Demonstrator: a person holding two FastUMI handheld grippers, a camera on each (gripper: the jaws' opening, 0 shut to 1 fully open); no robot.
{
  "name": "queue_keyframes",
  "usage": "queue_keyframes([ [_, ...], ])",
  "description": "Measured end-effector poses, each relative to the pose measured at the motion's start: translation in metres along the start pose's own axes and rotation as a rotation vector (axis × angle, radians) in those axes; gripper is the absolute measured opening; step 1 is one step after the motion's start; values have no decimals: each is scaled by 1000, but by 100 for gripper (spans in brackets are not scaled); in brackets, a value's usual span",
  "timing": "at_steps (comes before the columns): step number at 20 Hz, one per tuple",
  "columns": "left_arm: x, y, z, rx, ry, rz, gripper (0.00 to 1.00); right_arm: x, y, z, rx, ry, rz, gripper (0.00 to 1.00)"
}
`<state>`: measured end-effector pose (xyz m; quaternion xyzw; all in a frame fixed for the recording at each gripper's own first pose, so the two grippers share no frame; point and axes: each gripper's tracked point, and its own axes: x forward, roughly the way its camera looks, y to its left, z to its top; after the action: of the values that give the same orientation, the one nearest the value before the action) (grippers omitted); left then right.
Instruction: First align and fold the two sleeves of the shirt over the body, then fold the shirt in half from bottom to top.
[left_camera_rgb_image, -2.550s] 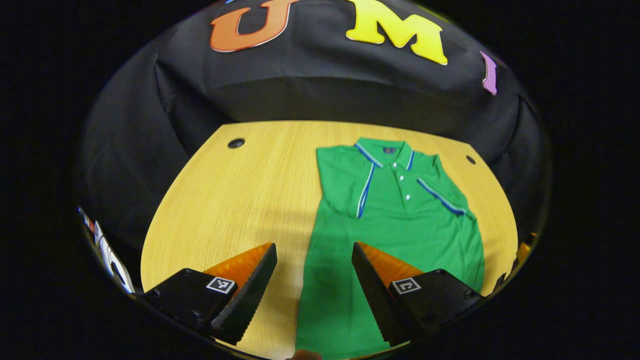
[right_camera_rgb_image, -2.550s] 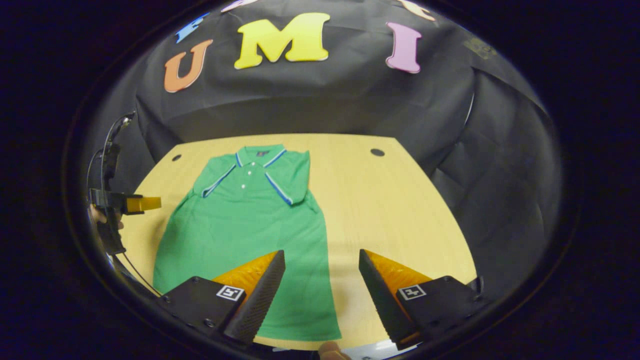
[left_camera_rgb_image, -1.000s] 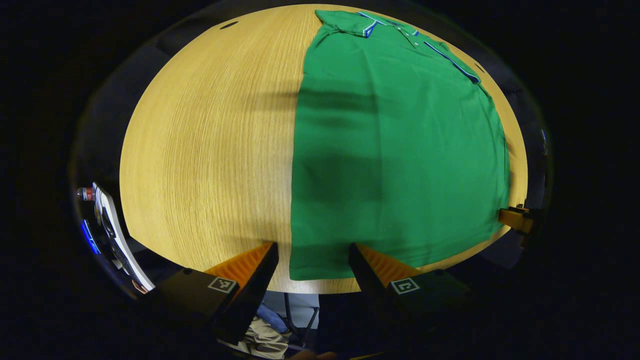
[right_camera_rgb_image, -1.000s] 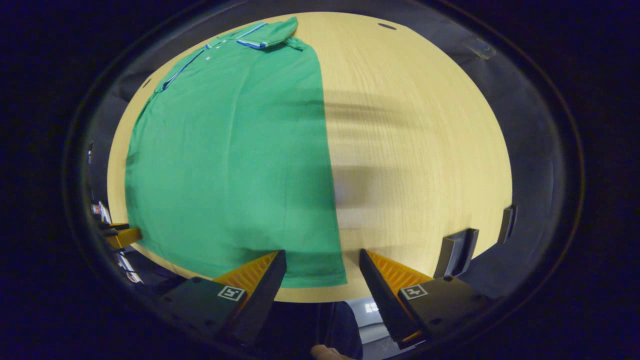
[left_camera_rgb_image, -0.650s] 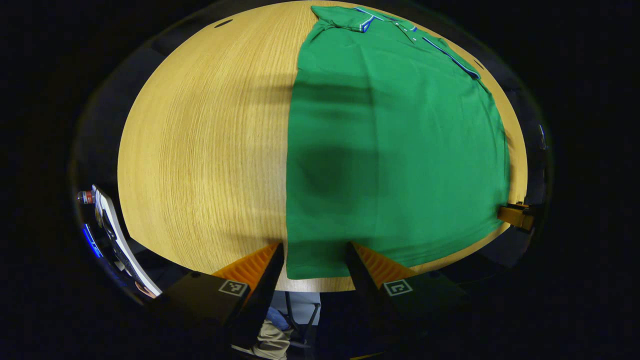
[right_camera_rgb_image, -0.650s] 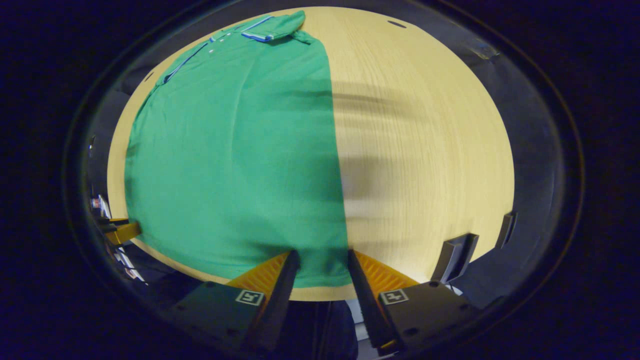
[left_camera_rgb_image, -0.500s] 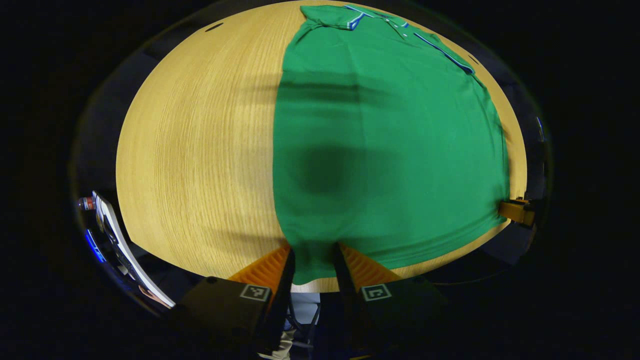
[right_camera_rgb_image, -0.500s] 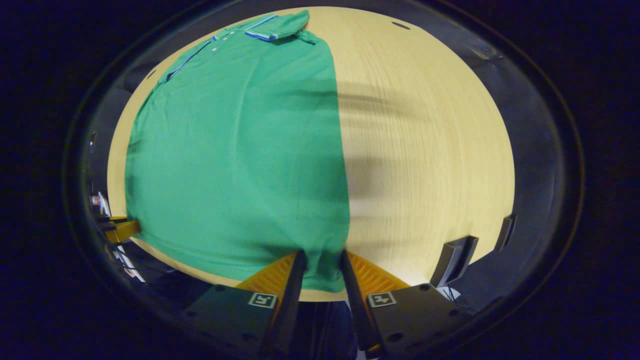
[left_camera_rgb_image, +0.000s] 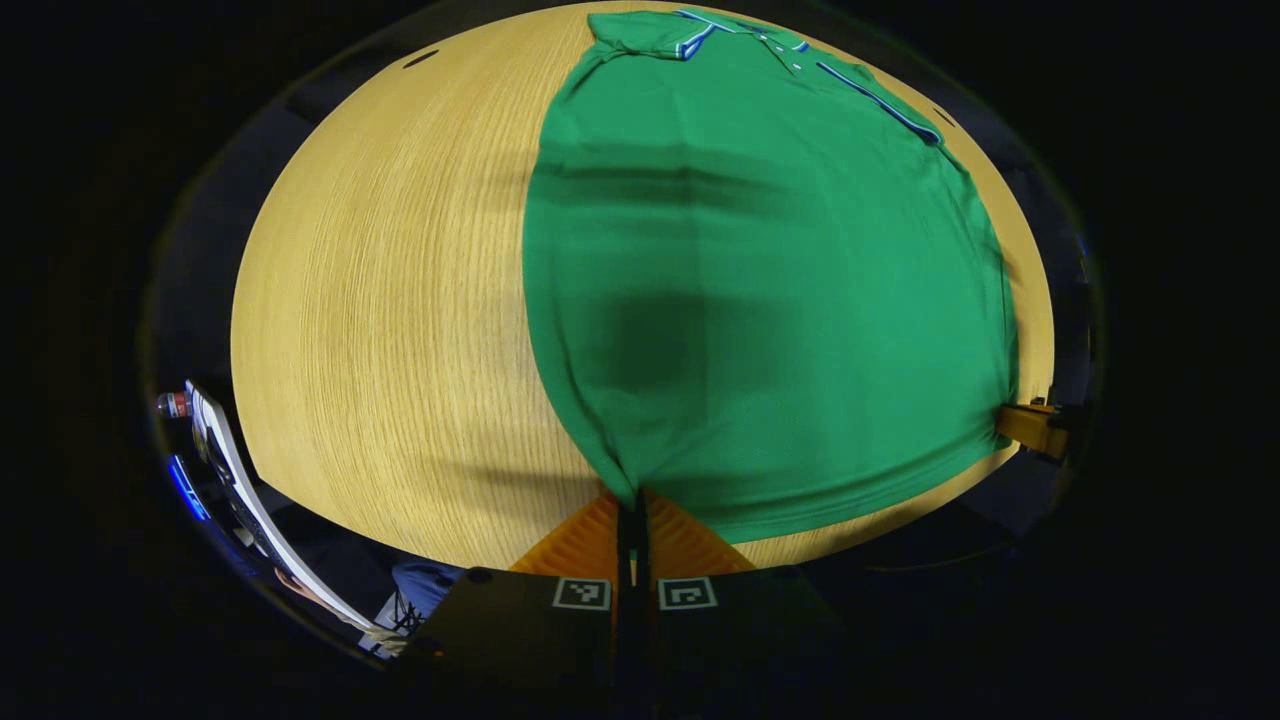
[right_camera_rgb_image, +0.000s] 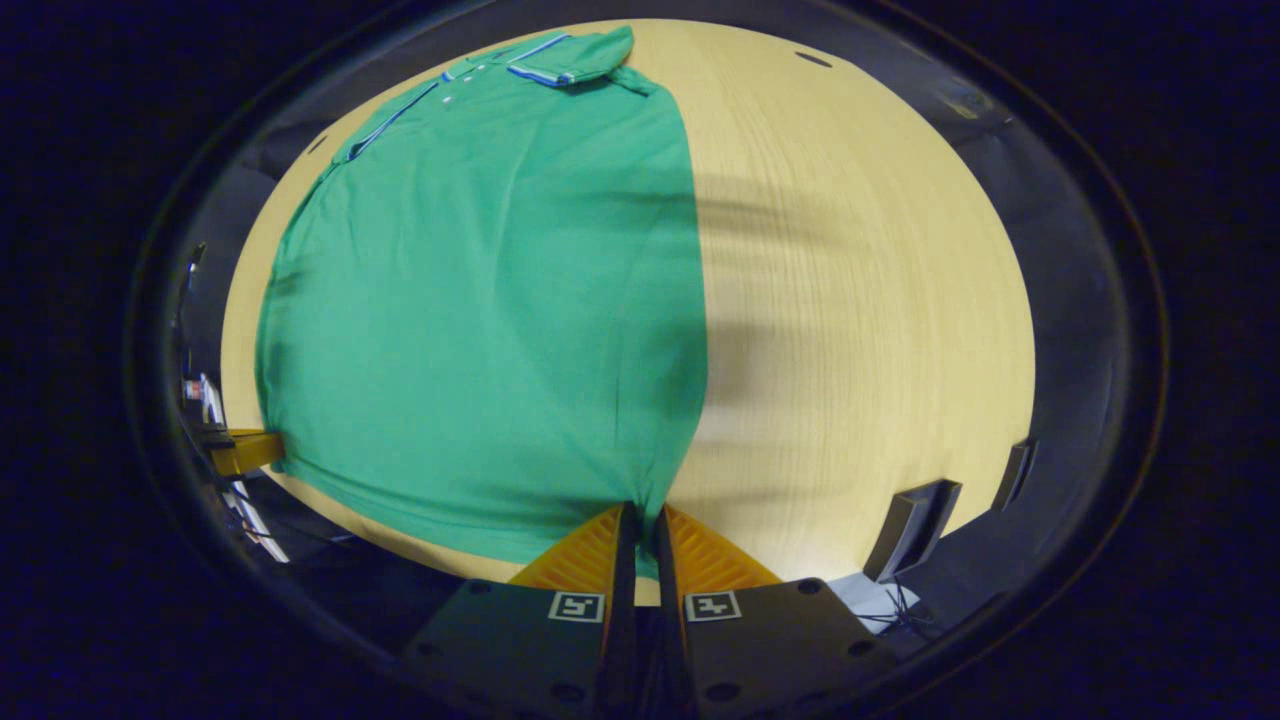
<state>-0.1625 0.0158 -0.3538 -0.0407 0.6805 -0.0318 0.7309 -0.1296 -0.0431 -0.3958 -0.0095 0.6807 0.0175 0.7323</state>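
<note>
Gripping the shirt (left_camera_rgb_image: 760, 300) hem corners, left gripper (left_camera_rgb_image: 632, 505) and right gripper (right_camera_rgb_image: 640, 520) clenched at bottom centre; lift evenly toward the collar (right_camera_rgb_image: 540, 62).

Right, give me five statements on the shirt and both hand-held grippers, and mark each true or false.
1. The left hand-held gripper is shut on the green shirt at a bottom corner. True.
2. The right hand-held gripper hangs open above the table. False: it is shut on the shirt's other bottom corner.
3. Both sleeves lie folded over the body. True.
4. The shirt is already folded in half. False: it lies at full length.
5. The collar lies nearest the grippers. False: it is at the far end.
</note>
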Motion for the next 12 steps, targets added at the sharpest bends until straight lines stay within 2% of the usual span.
queue_keyframes([
  [1,-1,0,0,-2,0,-7,4,5,0,0,-4,7,1,2],
  [5,-2,-2,2,43,-73,-23,4,4,2,-1,-33,-15,1,2],
  [9,-5,-2,1,15,-128,-33,4,-7,8,-4,-15,-68,65,0],
  [12,-27,-4,6,36,-212,-23,4,-30,8,1,12,-134,112,2],
])
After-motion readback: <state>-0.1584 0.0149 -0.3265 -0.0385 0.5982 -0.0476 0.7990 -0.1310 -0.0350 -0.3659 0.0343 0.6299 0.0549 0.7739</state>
